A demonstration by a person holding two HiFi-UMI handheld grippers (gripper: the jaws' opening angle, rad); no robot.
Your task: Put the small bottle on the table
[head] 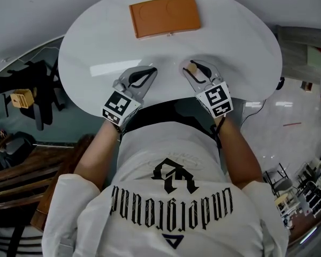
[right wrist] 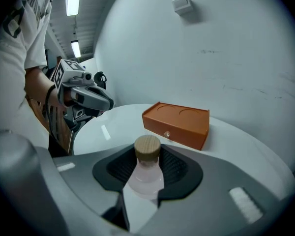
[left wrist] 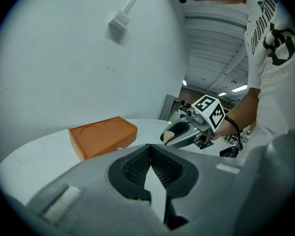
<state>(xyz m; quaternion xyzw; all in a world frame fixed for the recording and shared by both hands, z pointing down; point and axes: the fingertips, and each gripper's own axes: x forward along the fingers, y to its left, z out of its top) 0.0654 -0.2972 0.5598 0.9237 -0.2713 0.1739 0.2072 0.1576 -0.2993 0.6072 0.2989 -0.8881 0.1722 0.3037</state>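
Bottle (right wrist: pixel 146 173) under observation: small, clear, pale-bodied, closed with a round light wooden stopper. It sits between the jaws of the right gripper (head: pixel 199 71). The black ribbed pads press against its body from both sides, so the jaws stand part-way open, only as wide as the bottle. The stopper end rises clear of the pads. In the head view we see only the stopper, at the tip of the gripper. We cannot tell whether the bottle's base touches the surface beneath.

Right gripper is low over the near part of the round white table (head: pixel 96 52), close to the person's body, with its marker cube toward the wrist.

Left gripper (head: pixel 145 75) is beside it, a little apart, also low over the near part of the table. In the left gripper view its pads meet at the tips and nothing lies between them, so we record it as closed and empty. Both grippers point toward the far side of the table.

Beyond both grippers, well apart from them on the far half of the table, lies an orange rectangular box (head: pixel 165 16). It has two shallow round recesses in its top, and the right gripper view shows a small knob on its near side face.

Person wears a white T-shirt with black print (head: pixel 174 197), and both forearms are bare. A dark chair (head: pixel 40 92) stands off the left edge of the table in the head view.
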